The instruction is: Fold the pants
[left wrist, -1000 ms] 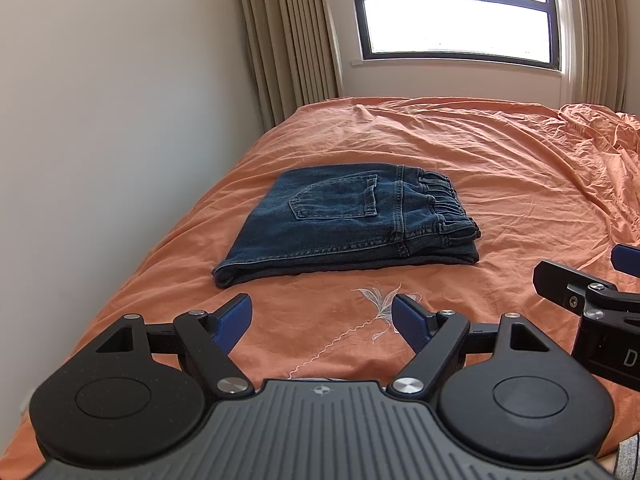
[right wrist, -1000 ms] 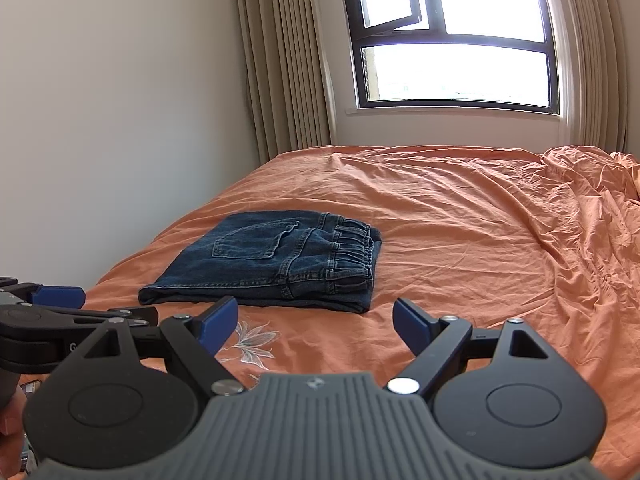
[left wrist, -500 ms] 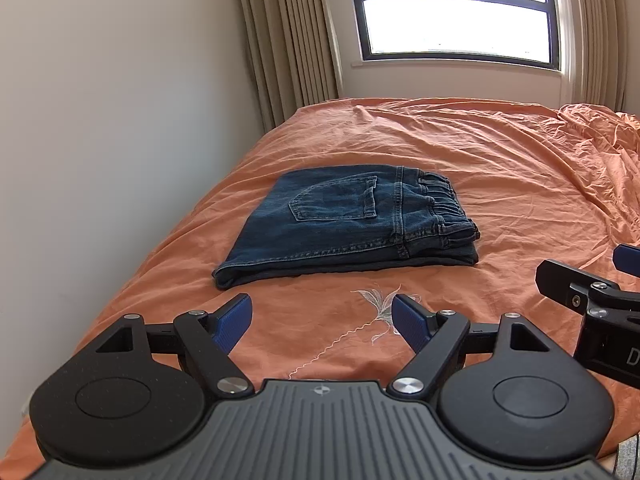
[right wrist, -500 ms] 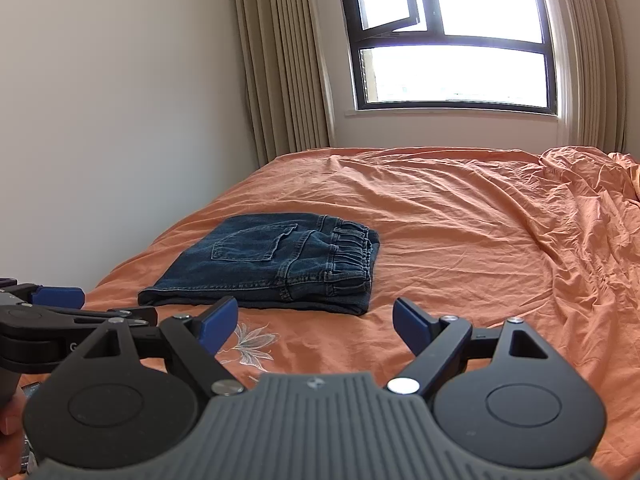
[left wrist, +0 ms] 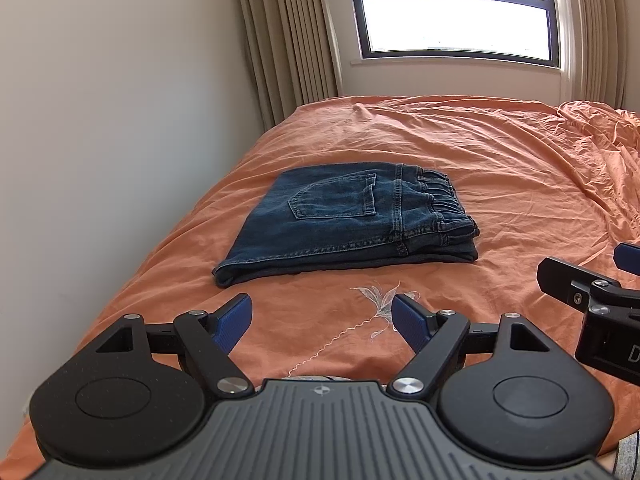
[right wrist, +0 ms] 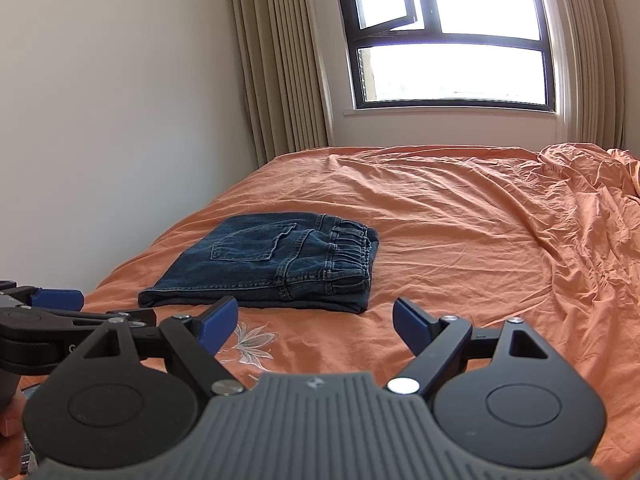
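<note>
Dark blue denim pants [left wrist: 344, 224] lie folded into a compact rectangle on the orange bed sheet [left wrist: 500, 184], back pocket up, elastic waistband at the right end. They also show in the right wrist view as the pants [right wrist: 272, 264]. My left gripper [left wrist: 322, 322] hovers open above the sheet, short of the pants' near edge, holding nothing. My right gripper [right wrist: 316, 322] is open too, empty, near the front of the bed. Each gripper shows at the edge of the other's view.
A pale wall [left wrist: 100, 140] runs along the bed's left side. Beige curtains [left wrist: 288, 32] and a dark-framed window [right wrist: 452, 40] stand behind the bed. The sheet is rumpled at the right [right wrist: 580, 208]. An embroidered flower [left wrist: 378, 296] marks the sheet near me.
Both grippers drift slightly, staying open and back from the pants. The pants lie unmoved.
</note>
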`<state>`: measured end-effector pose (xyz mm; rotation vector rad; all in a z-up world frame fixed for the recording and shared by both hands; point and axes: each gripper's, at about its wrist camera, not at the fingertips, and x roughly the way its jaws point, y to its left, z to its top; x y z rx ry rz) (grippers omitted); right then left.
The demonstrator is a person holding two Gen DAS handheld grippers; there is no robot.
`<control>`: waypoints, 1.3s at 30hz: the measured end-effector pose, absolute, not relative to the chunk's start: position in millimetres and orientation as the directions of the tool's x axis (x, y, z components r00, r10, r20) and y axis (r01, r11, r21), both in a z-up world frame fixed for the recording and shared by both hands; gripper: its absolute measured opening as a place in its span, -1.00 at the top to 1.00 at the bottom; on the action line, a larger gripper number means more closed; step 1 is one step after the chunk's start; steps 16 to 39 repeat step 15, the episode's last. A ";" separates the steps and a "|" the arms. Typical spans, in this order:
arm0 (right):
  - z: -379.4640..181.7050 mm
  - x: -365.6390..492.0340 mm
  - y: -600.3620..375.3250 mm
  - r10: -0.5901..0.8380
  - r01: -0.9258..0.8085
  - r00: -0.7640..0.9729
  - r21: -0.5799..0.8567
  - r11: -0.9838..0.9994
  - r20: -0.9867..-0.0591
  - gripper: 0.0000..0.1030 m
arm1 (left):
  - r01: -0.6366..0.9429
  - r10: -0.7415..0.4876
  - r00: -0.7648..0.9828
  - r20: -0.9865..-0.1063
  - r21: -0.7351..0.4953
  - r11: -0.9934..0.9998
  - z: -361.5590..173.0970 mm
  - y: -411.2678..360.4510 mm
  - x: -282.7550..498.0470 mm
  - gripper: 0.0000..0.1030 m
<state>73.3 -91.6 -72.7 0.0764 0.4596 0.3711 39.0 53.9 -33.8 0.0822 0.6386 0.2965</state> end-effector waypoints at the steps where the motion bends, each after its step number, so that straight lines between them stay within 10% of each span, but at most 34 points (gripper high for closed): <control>1: -72.8 73.4 -91.9 0.367 -0.333 0.830 0.155 0.930 -0.419 -0.57 | -0.248 0.299 0.762 -0.575 0.168 0.954 -33.7 53.4 39.3 -0.80; 39: -73.8 73.6 -91.6 0.364 -0.327 0.829 0.159 0.931 -0.424 -0.57 | -0.239 0.301 0.766 -0.568 0.184 0.954 -33.3 51.2 39.0 -0.70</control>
